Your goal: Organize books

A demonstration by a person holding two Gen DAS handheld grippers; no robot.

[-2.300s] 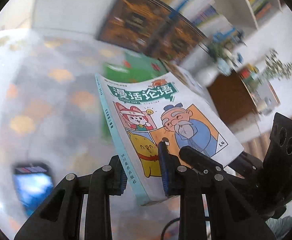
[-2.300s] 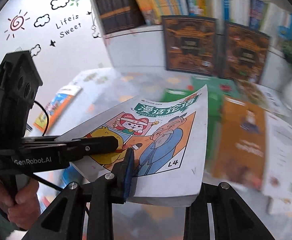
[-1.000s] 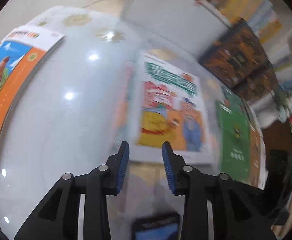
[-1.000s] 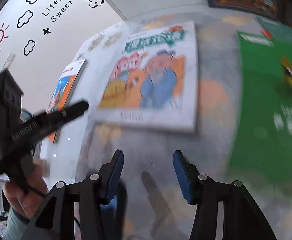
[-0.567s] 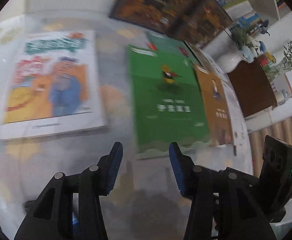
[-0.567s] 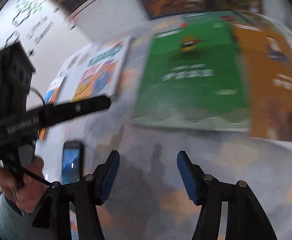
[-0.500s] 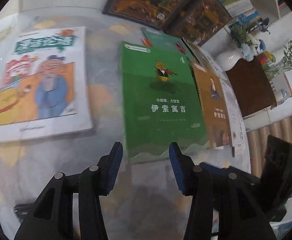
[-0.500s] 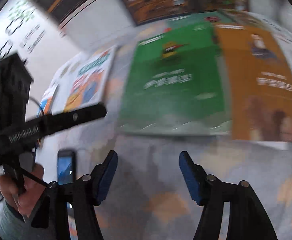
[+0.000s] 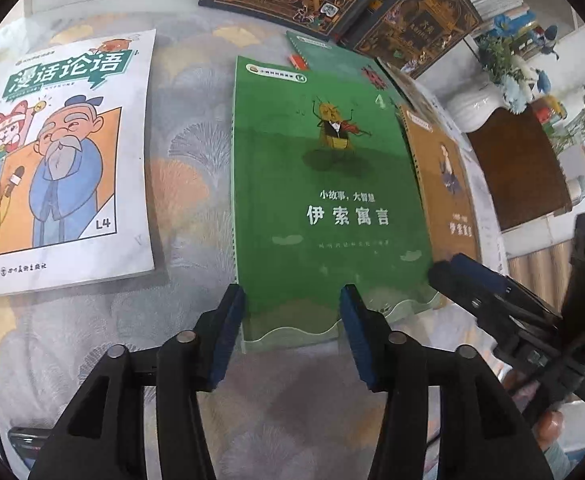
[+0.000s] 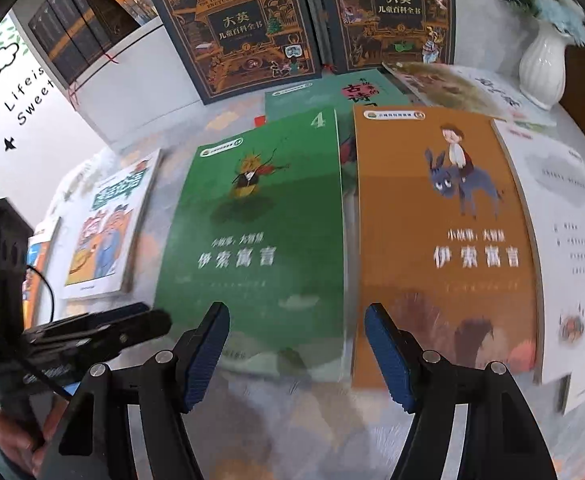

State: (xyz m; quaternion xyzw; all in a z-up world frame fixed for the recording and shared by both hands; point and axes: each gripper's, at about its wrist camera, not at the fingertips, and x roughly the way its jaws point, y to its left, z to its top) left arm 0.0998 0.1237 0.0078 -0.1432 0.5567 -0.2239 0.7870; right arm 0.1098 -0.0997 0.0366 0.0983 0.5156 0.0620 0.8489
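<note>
Since both grippers' jaws had just been opening, nothing between them, left gripper (image 9: 290, 300) and right gripper (image 10: 296, 324) hung over green book's (image 9: 328, 200) near edge, flat on tabletop (image 9: 188, 152); best pinch that edge squarely, clear of orange book (image 10: 444, 240) beside it.

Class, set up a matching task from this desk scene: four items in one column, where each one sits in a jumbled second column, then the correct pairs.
Column one:
1. green fable book
2. orange fable book
3. cartoon comic book
4. white vase

Column two:
A. lying apart, at the left end of the row
B. standing at the far right corner
C. flat, in front of both open grippers
D. flat, right of the green cover

Pairs: 1-C, 2-D, 3-A, 4-B
</note>
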